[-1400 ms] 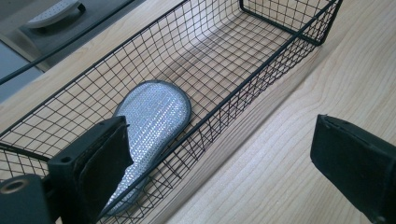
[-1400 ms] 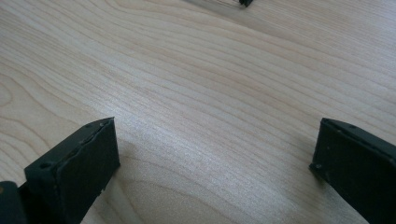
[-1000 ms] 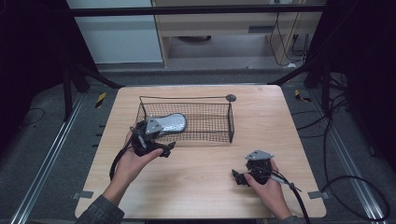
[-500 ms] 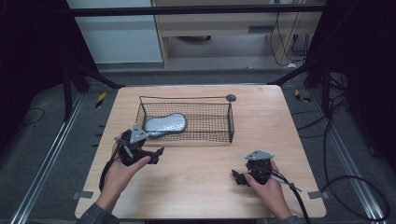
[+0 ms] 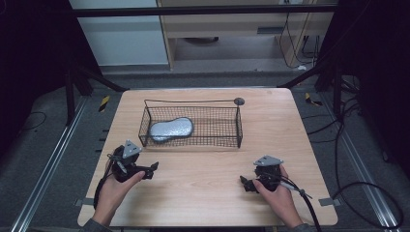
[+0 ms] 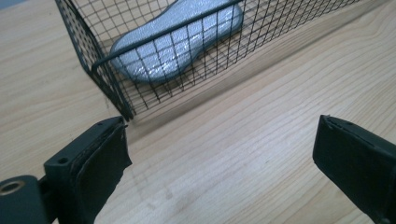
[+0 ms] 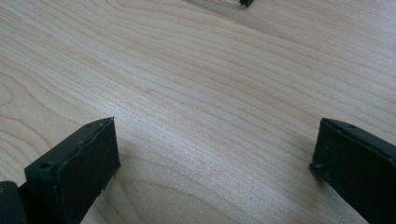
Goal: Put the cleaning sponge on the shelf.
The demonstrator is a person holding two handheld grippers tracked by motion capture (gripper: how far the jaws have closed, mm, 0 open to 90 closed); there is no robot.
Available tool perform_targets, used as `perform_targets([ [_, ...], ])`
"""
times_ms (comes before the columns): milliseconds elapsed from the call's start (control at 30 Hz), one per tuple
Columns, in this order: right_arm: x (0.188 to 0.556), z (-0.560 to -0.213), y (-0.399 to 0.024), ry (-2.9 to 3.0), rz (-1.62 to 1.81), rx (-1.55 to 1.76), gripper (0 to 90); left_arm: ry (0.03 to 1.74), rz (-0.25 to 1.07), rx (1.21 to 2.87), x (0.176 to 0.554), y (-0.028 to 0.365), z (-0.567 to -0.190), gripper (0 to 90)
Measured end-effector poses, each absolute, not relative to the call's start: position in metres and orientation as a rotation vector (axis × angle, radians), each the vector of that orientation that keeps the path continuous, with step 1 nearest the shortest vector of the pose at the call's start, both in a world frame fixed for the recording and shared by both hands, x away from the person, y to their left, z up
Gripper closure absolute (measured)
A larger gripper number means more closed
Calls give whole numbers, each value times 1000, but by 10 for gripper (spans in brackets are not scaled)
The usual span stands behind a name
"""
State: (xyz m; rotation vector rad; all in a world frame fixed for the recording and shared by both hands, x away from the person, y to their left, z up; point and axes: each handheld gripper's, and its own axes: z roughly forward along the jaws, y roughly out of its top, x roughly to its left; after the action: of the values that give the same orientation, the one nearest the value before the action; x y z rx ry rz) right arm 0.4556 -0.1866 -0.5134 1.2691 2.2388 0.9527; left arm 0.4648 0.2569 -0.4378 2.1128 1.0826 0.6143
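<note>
Left gripper (image 5: 153, 167) held wide open with nothing between its jaws, near the wire basket (image 5: 238, 126), grey pouch (image 5: 170, 129) lay inside the basket, right gripper (image 5: 243, 182) also wide open and holding nothing, low over the wooden table (image 5: 203, 183)

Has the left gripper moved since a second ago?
Yes. The left gripper has pulled back from the wire basket toward the person's edge of the table.
</note>
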Motion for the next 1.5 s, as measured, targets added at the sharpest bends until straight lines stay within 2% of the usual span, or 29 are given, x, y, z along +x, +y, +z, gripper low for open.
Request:
perform_targets([
  [733,456,-513,-187,2241,954,1267,7,1208,560,2175,479,287,-477,30],
  [1000,456,-513,-187,2241,951,1267,7,1260,544,2143,486,299,-488,30],
  [1500,456,-513,-187,2243,953,1269,6,1279,521,2133,493,300,-501,30],
])
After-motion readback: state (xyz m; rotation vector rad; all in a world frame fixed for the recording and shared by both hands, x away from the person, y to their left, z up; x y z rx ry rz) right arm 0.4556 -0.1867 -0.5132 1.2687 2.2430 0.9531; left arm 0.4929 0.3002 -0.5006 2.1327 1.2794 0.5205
